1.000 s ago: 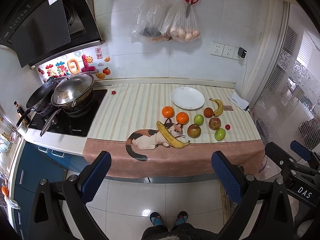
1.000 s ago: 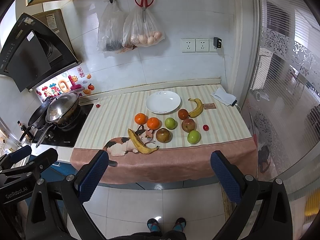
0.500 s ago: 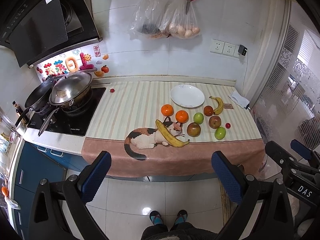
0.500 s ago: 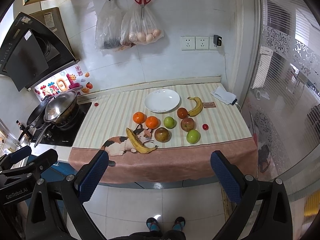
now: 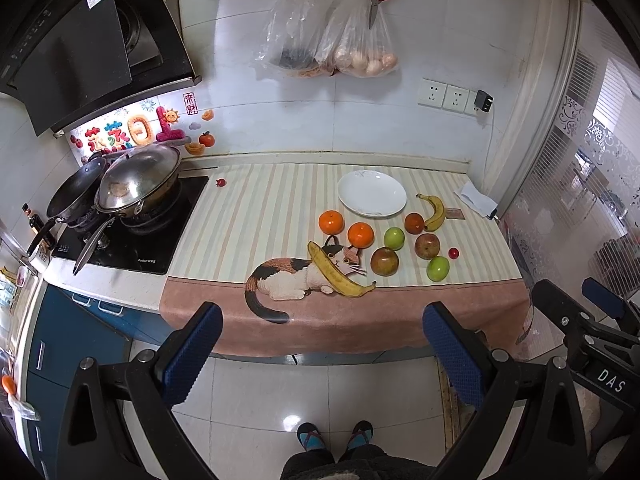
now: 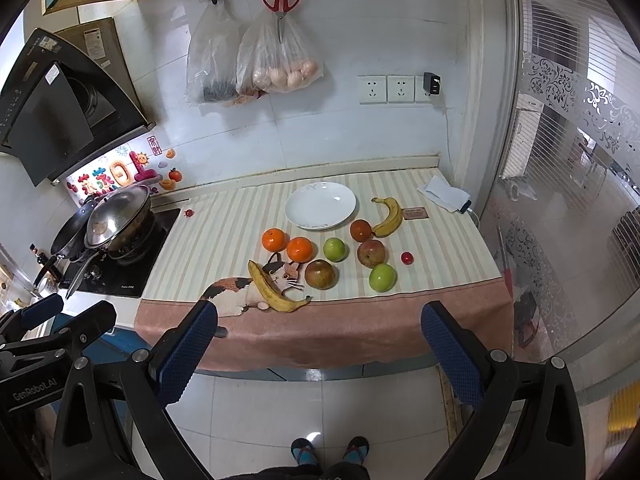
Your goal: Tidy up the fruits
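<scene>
Fruit lies loose on a striped cloth over the counter. A white plate (image 5: 372,192) (image 6: 320,205) stands empty at the back. In front of it are two oranges (image 5: 331,222) (image 6: 299,249), green apples (image 5: 437,268) (image 6: 382,277), red-brown apples (image 5: 384,261) (image 6: 371,253), a big banana (image 5: 334,271) (image 6: 272,288) and a small banana (image 5: 435,211) (image 6: 389,216). My left gripper (image 5: 323,350) and right gripper (image 6: 320,354) both hang open over the floor, well short of the counter, with nothing between their fingers.
A stove with a lidded wok (image 5: 138,178) and a pan fills the left end. Bags (image 6: 276,60) and scissors hang on the wall. A tiny red fruit (image 6: 407,257) and a folded cloth (image 6: 442,193) lie at the right. A person's feet (image 5: 334,434) stand on the tiled floor.
Both grippers have risen and tilted slightly, so the counter and fruit sit a little lower in both views. Nothing on the counter has moved.
</scene>
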A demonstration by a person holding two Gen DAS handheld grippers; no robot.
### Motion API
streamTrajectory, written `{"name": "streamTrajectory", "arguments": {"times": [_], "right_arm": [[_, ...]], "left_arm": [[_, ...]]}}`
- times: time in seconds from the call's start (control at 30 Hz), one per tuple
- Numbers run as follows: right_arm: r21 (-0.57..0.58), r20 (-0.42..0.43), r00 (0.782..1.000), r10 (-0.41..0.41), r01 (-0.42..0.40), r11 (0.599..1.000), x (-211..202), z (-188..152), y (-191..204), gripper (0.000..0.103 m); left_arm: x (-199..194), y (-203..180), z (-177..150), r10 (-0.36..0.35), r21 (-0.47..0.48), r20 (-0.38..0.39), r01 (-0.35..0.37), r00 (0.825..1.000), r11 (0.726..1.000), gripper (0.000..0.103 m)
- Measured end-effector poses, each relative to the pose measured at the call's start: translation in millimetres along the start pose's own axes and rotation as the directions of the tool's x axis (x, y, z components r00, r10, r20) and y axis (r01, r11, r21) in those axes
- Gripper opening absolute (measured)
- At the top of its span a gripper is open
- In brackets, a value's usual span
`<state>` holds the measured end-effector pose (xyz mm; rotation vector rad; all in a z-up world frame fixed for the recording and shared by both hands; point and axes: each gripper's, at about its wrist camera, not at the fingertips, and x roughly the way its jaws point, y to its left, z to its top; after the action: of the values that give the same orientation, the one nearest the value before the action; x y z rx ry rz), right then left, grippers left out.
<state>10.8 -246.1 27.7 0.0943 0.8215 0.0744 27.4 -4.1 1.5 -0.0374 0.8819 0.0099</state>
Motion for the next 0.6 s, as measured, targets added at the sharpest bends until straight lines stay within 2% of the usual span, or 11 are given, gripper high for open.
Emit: {"name": "streamTrajectory", "arguments": {"times": [0.6], "right_arm": [[0.004, -0.002, 1.000, 0.003, -0.003, 1.000, -1.3, 4.1, -0.9, 0.103]], "left_arm": [[2.4, -4.1, 0.6, -0.006, 0.001, -0.002, 0.006, 1.000, 1.000, 0.102]]}}
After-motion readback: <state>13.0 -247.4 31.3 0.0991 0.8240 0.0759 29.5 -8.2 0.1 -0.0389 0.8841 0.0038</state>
